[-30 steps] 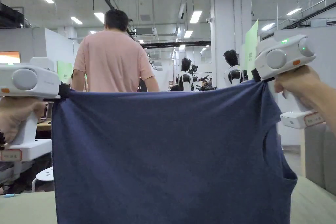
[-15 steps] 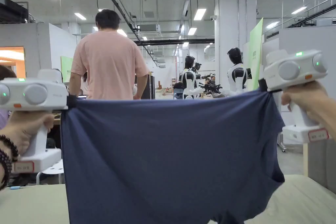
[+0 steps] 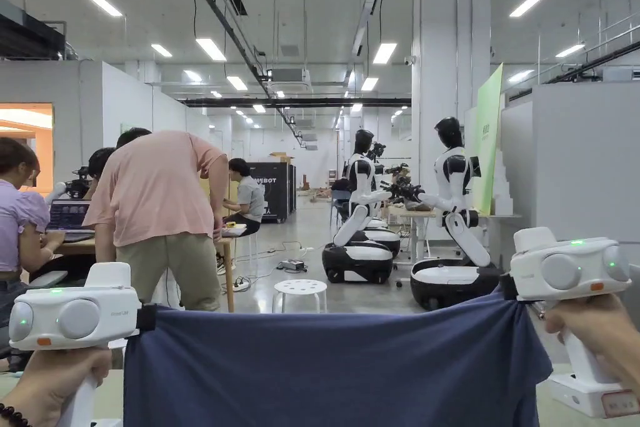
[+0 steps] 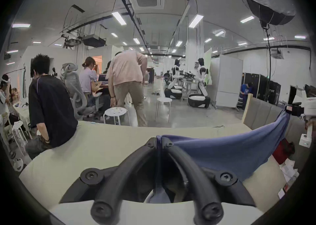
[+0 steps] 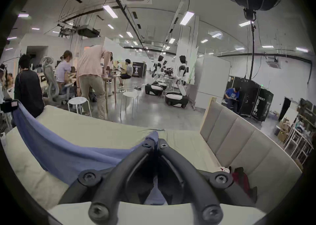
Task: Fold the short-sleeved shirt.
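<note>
Now one dark blue shirt (image 3: pixel 331 372) hangs stretched between two grippers above the pale bed (image 4: pixel 106 145), the left gripper (image 4: pixel 159 140) with its jaws pinched tight on the left corner and the right gripper (image 5: pixel 155 141) clamped likewise on the right corner. Farther off stand two white stools (image 4: pixel 115 112) and two black-and-white robots (image 3: pixel 453 222), with a person in a pink top (image 3: pixel 159 197) bending at far left.

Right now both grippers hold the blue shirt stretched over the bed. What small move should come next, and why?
Probably lower both grippers together toward the bed so the shirt lies flat. The left gripper and the right gripper each stand shut on a top corner, the cloth hangs taut between them in the air, and a fold needs it spread on the surface first.
</note>
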